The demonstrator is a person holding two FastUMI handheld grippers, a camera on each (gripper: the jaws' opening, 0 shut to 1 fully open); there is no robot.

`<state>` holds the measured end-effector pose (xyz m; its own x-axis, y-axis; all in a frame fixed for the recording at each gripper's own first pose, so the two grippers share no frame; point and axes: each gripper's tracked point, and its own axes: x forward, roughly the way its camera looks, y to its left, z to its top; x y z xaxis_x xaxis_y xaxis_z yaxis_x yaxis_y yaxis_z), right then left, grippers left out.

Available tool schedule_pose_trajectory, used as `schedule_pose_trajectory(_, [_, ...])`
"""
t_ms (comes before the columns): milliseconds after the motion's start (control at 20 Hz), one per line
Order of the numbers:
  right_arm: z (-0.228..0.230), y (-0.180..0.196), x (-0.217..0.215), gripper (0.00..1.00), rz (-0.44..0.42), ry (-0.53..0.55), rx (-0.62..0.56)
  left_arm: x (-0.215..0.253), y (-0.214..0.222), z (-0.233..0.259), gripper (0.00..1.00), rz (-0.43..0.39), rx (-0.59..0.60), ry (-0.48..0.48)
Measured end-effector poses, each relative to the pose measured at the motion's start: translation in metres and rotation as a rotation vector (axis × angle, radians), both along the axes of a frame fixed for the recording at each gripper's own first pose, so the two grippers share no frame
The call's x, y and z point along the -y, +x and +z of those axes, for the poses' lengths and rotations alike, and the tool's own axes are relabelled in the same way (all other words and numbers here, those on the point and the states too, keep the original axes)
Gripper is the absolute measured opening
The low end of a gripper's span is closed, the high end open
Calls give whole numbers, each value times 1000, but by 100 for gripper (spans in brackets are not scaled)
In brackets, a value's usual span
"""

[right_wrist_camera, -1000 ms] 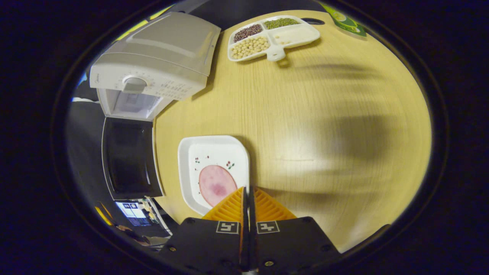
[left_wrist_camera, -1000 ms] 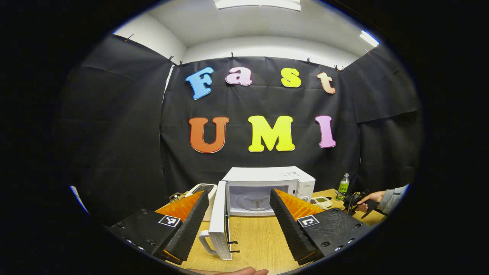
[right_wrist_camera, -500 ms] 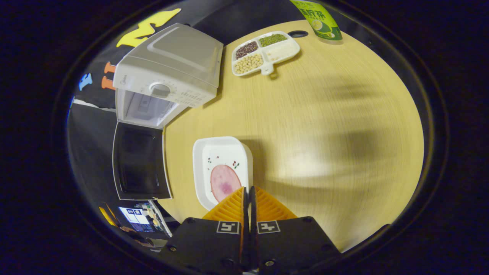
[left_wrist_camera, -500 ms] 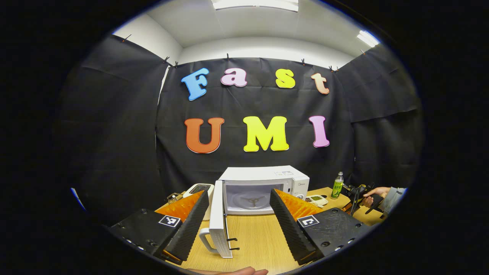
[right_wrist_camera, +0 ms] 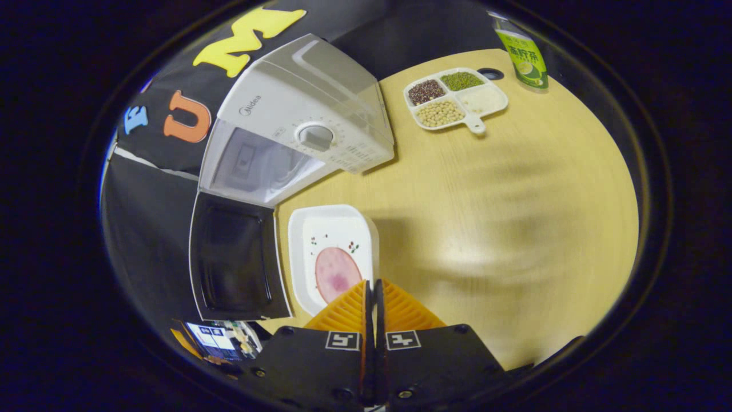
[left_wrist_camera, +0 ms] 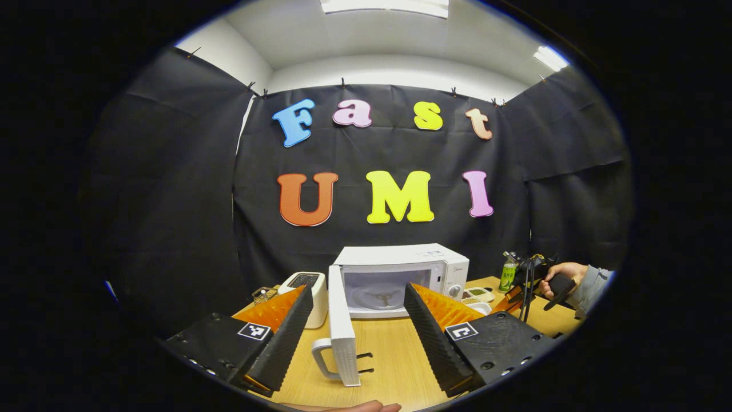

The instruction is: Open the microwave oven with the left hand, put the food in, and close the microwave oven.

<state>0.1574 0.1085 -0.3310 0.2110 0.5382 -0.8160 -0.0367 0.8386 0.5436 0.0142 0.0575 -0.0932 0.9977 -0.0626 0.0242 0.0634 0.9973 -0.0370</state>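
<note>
We hold the plate (right_wrist_camera: pixel 331 252) of ham by its rim at lower centre, right gripper (right_wrist_camera: pixel 374 289) clamped on it. Left gripper (left_wrist_camera: pixel 357 312) jaws apart, empty. Microwave (right_wrist_camera: pixel 297 143) upper left, door (right_wrist_camera: pixel 237 266) swung open. Risk: the edge grip lets the plate tilt, or it clips the door going in.

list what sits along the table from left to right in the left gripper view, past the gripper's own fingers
small white appliance → open microwave door → microwave oven → green bottle → right gripper held in a hand
</note>
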Motion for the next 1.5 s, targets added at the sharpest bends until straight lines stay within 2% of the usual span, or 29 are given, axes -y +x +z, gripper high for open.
schedule_pose_trajectory(50, [-2,1,-14,0,-14,13,-4,-4,0,-2,94,11,-1,8])
schedule_pose_trajectory(100, [-4,2,-27,4,-32,29,-14,-7,-1,-5,95,16,-4,13])
schedule_pose_trajectory(350, [-9,12,-92,4,-169,99,9,-17,2,-17,95,11,-26,-15])
schedule_pose_trajectory(400, [-8,17,-106,4,-211,120,19,-19,5,-22,84,9,-38,-23])
schedule_pose_trajectory(450, [-8,21,-118,4,-259,141,28,-22,5,-26,95,10,-47,-25])
schedule_pose_trajectory(550, [-9,28,-142,4,-350,168,31,-31,5,-30,95,24,-60,-21])
schedule_pose_trajectory(600, [-12,33,-154,4,-386,174,33,-36,4,-30,84,31,-59,-16])
schedule_pose_trajectory(650, [-13,38,-167,4,-429,187,35,-39,2,-31,84,35,-59,-11])
schedule_pose_trajectory(700, [-13,47,-180,4,-471,206,45,-43,1,-30,84,40,-52,-3])
schedule_pose_trajectory(750, [-11,55,-193,4,-507,223,66,-48,1,-30,95,48,-45,8])
schedule_pose_trajectory(850, [-10,76,-214,4,-568,265,112,-57,0,-35,95,67,-51,21])
schedule_pose_trajectory(1000, [-11,110,-235,4,-710,338,156,-71,-5,-41,95,89,-66,15])
schedule_pose_trajectory(1100, [-14,133,-246,5,-774,369,191,-82,-5,-45,94,103,-78,5])
schedule_pose_trajectory(1250, [-25,163,-252,7,-838,372,247,-87,-4,-51,94,89,-100,-17])
schedule_pose_trajectory(1500, [-33,196,-250,8,-879,371,353,-101,-2,-55,94,107,-99,-15])
